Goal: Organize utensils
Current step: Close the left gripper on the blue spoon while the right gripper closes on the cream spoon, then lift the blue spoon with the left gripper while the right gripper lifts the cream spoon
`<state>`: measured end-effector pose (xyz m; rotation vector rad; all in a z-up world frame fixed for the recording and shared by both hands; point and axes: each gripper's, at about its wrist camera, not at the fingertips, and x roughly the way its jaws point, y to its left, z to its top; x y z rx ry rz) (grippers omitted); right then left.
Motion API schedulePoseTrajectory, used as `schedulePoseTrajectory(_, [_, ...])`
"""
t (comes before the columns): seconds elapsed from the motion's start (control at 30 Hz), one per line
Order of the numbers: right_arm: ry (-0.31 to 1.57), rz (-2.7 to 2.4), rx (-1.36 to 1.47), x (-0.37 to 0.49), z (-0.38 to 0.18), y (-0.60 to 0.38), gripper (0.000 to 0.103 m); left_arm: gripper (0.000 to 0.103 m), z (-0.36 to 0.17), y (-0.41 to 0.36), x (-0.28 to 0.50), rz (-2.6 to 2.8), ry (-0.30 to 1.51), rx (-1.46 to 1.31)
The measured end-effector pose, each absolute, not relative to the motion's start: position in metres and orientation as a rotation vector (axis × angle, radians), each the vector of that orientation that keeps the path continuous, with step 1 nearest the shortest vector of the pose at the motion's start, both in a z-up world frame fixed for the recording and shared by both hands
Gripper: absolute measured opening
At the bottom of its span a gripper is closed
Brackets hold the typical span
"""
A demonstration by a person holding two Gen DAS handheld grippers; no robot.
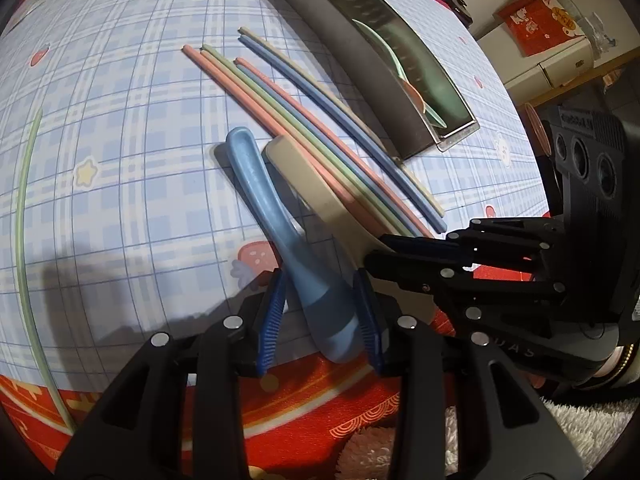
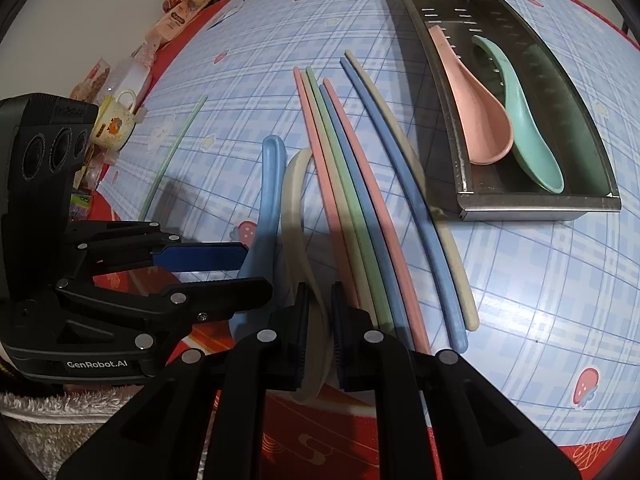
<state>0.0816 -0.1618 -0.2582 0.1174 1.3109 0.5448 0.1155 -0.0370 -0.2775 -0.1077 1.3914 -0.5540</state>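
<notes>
Down at the near edge of the table, the blue spoon (image 1: 280, 236) lies on the blue plaid tablecloth (image 1: 120, 128) with its bowl end between the blue pads of the left gripper (image 1: 324, 320); the right pad touches the bowl, while the left pad seems a little off it, so a full grip cannot be confirmed. Just beside it, the beige spoon (image 2: 294, 200) has its bowl end pinched between the nearly closed fingers of the right gripper (image 2: 320, 336). Next to the spoons a bundle of chopsticks (image 2: 352, 208) in pink, green and blue lies side by side, with a blue and a beige one just to its right. Farther off, the metal tray (image 2: 536, 204) holds a pink spoon (image 2: 476, 112) and a green spoon (image 2: 528, 128), overlapping. A single green chopstick (image 1: 24, 208) lies well apart on the left of the cloth.
</notes>
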Motion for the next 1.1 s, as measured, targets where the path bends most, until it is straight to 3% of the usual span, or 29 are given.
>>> schedulePoseTrajectory(1.1, [1.337,0.647,0.173,0.073,-0.264,-0.151,0.011,0.025,-0.273,-0.027,0.092,-0.499,1.422,-0.17])
